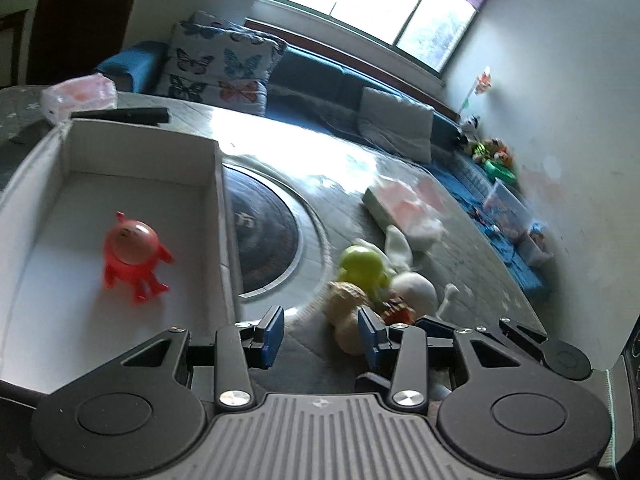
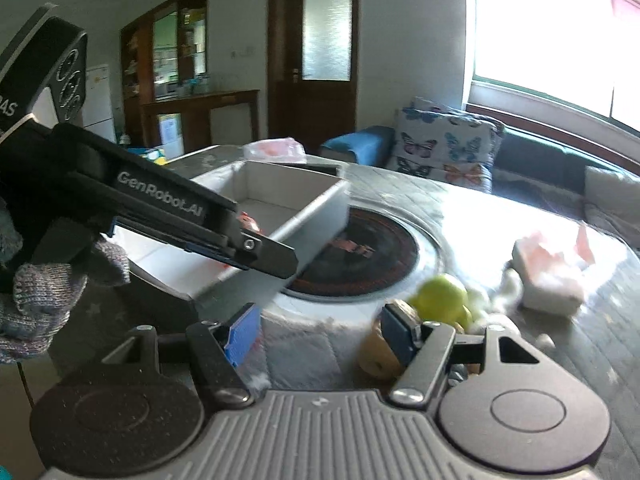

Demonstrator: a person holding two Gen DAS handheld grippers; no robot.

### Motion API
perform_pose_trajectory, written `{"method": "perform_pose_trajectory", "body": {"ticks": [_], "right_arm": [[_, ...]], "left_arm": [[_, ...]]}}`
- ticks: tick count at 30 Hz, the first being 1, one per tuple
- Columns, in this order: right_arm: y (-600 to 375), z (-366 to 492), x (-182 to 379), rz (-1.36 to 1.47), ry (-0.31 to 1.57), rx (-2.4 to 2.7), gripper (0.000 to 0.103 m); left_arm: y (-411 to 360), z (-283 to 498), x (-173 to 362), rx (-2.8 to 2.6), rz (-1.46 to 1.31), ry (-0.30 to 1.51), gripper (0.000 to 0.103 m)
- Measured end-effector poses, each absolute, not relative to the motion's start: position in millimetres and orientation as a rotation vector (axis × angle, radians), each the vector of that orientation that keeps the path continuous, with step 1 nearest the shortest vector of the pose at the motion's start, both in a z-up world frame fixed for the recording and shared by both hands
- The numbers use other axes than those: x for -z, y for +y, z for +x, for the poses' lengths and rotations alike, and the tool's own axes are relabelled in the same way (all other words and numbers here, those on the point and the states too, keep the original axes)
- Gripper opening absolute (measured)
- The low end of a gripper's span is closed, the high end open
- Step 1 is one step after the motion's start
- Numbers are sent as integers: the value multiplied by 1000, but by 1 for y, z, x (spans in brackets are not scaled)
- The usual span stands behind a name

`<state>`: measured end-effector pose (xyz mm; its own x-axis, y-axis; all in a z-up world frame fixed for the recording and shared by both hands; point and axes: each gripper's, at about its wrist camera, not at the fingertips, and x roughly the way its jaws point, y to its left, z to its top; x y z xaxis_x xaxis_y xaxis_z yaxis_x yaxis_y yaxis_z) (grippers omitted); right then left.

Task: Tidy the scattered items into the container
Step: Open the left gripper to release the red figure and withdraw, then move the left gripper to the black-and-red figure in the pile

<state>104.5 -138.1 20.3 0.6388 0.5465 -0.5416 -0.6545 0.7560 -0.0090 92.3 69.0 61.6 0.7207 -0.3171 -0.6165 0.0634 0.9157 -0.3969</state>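
Observation:
A white open box [image 1: 140,160] stands at the left, with a red toy figure [image 1: 132,256] lying inside. To its right lies a heap of toys: a green figure [image 1: 362,266], a tan toy [image 1: 346,312] and a white plush [image 1: 414,286]. My left gripper [image 1: 322,332] hangs open over bare tabletop between box and heap, its right pad beside the tan toy. In the right wrist view my right gripper [image 2: 320,334] is open and holds nothing; the green figure [image 2: 440,298] and tan toy [image 2: 376,356] sit by its right finger. The left gripper [image 2: 280,260] crosses before the box [image 2: 288,204].
A tissue pack [image 1: 400,204] lies beyond the toy heap, and a dark round inlay [image 1: 264,232] marks the table's middle. A black remote [image 1: 120,115] and a plastic bag [image 1: 80,96] lie behind the box. A gloved hand [image 2: 44,300] holds the left gripper. A sofa with cushions [image 1: 224,68] runs behind.

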Motion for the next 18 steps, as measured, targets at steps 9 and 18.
{"method": "perform_pose_trajectory", "body": {"ticks": [9,18], "right_arm": [[-177,108,-7,-151,573,-571,69],[-206,115,0,-118,579,-501,69]], "left_arm": [[40,95,-52,264,-344,779,43],[15,102,-40,302,-322,830,43]]}}
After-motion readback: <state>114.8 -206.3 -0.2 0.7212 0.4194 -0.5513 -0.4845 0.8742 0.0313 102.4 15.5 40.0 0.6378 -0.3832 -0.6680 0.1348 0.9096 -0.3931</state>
